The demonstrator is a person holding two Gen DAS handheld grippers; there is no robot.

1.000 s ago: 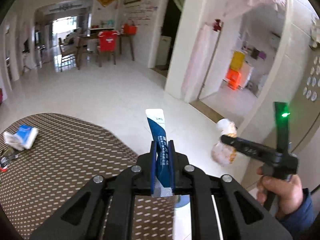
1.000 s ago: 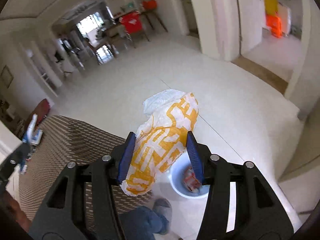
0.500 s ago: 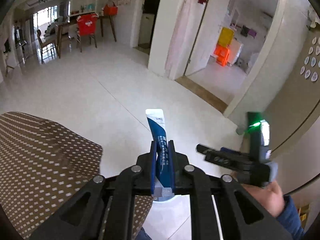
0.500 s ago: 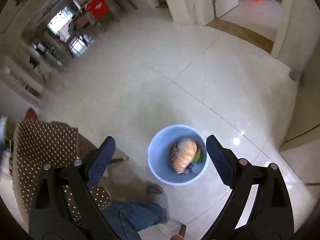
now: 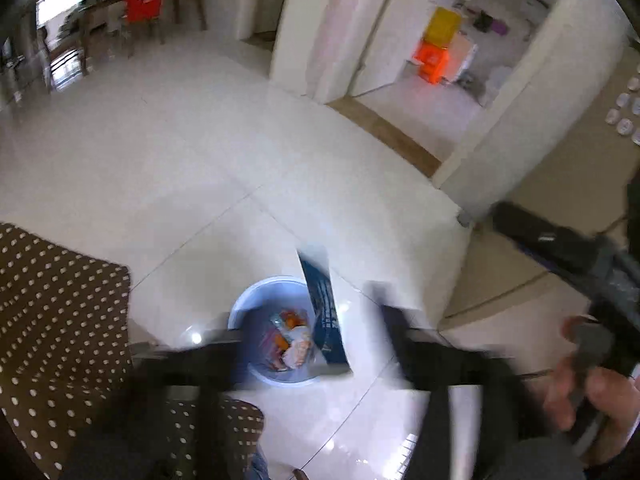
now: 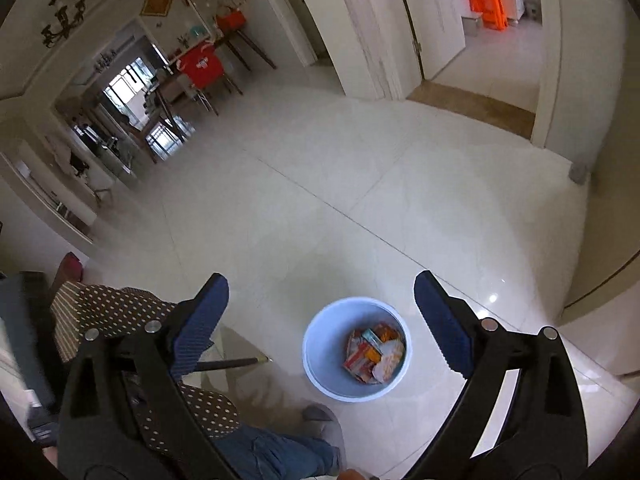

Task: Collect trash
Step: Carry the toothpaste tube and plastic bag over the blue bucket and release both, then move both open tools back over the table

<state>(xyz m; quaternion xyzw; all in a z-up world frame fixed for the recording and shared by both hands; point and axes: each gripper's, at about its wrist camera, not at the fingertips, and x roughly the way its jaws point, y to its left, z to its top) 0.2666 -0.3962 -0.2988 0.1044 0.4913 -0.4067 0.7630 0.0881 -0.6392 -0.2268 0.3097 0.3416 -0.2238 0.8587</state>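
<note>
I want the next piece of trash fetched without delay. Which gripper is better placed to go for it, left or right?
Right, probably. The right gripper stands open with nothing between its jaws, above the blue bin. The left gripper's jaws are opening with the blue-and-white wrapper between them over the bin.

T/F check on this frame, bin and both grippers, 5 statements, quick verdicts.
1. The blue bin stands on the tiled floor. True.
2. The bin is empty. False: crumpled wrappers lie inside it.
3. The right gripper holds an orange-printed bag. False: its jaws stand wide apart with nothing between them.
4. The blue-and-white sachet is above the bin in the left wrist view. True: the left gripper is opening around it; the blur hides whether the pads touch it.
5. The polka-dot cloth is blue. False: it is brown with pale dots.
</note>
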